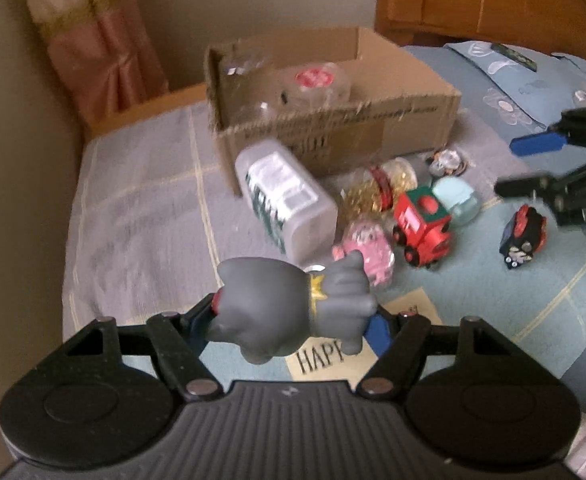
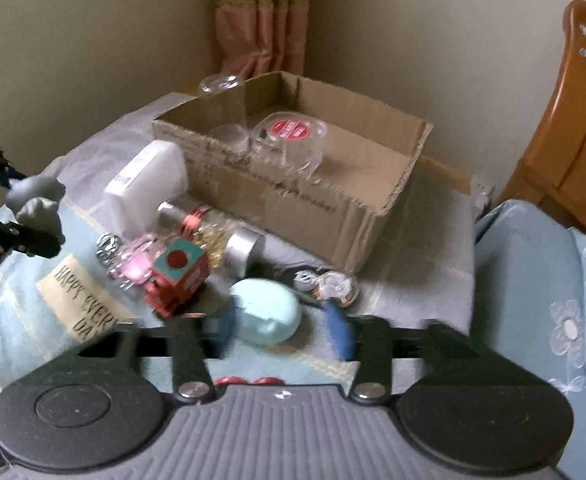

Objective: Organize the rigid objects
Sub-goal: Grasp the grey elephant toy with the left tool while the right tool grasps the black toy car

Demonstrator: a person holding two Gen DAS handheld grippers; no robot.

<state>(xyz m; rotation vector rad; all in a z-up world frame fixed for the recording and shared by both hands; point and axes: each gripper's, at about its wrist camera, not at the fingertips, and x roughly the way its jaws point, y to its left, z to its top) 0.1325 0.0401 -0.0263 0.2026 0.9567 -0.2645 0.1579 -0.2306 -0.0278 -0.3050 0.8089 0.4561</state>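
My left gripper [image 1: 293, 320] is shut on a grey rubber toy figure [image 1: 289, 304] and holds it above the bed; the figure also shows in the right wrist view [image 2: 39, 204]. My right gripper [image 2: 281, 328] is open and empty, low over a pale blue egg-shaped toy [image 2: 267, 312]. It also shows at the right edge of the left wrist view [image 1: 525, 164]. A cardboard box [image 1: 373, 128] [image 2: 333, 200] stands behind the toys and holds a clear tub with a red lid [image 2: 291, 136]. A red toy train [image 1: 423, 224] [image 2: 177, 280] lies in front of it.
On the bedspread [image 1: 141, 208] lie a white plastic container [image 1: 285, 196], a jar with gold filling [image 1: 377, 188], a pink toy [image 1: 369, 248], a black and red toy car [image 1: 523, 236] and small shiny trinkets [image 2: 329, 284]. A wooden headboard [image 2: 573, 120] stands to the right.
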